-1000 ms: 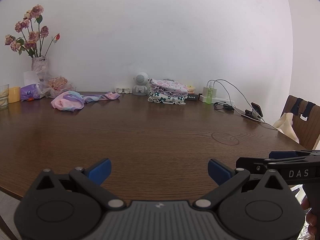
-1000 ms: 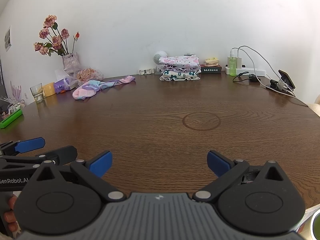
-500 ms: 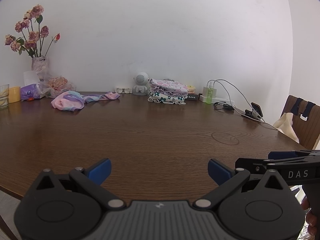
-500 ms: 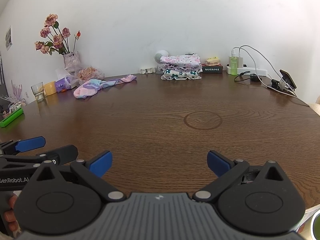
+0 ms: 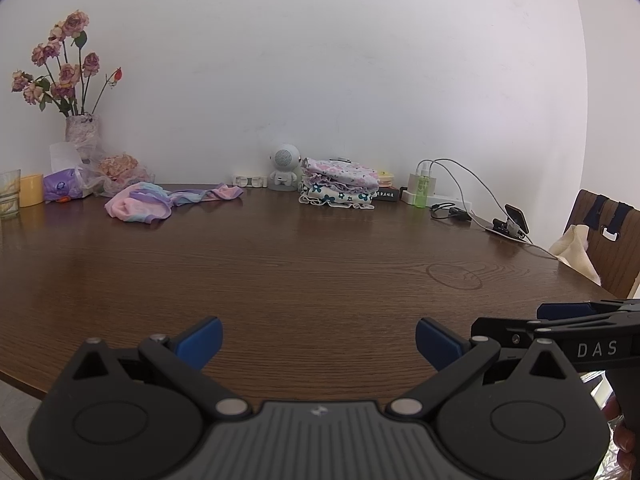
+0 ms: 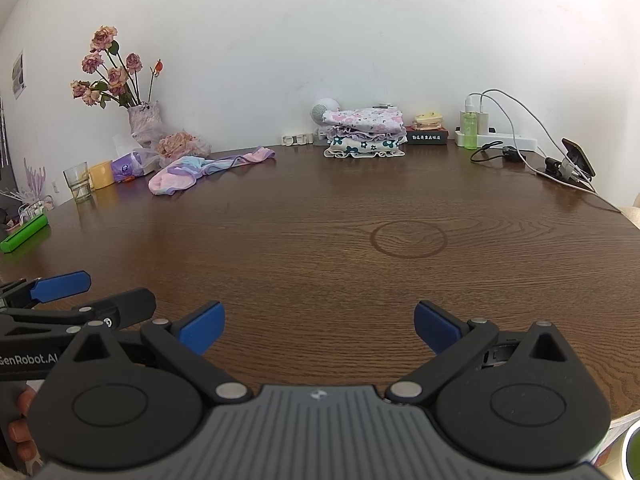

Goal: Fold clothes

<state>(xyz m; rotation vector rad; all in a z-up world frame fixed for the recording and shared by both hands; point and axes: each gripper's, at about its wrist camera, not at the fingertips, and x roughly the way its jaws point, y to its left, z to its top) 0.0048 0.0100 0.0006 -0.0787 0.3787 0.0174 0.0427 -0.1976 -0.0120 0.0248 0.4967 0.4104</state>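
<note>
The left gripper (image 5: 319,338) hung low over the near edge of the dark wooden tabletop (image 5: 304,256), its blue-padded fingers (image 5: 200,336) spread wide with nothing between them. The right gripper (image 6: 319,326) sat just beside it at the same edge, likewise spread wide and empty, and each showed at the rim of the other's view. The landmark was the stack of folded floral clothes (image 6: 364,132) at the far side of the tabletop against the white wall. Well to the left of that stack lay an unfolded pastel pink-and-purple garment (image 6: 192,174), crumpled, with one end trailing toward the stack. Further left of the stack stood a vase of dried roses (image 6: 140,120), a yellow cup (image 6: 101,175) and a drinking glass (image 6: 78,181). Just behind the stack's left corner stood a small round grey-and-white gadget (image 5: 285,166). To the right of the stack were a green bottle (image 6: 470,126), a white power strip (image 6: 504,141) with cables, and a phone on a clip stand (image 6: 572,160). Both grippers were well apart from the stack and the loose garment.
</note>
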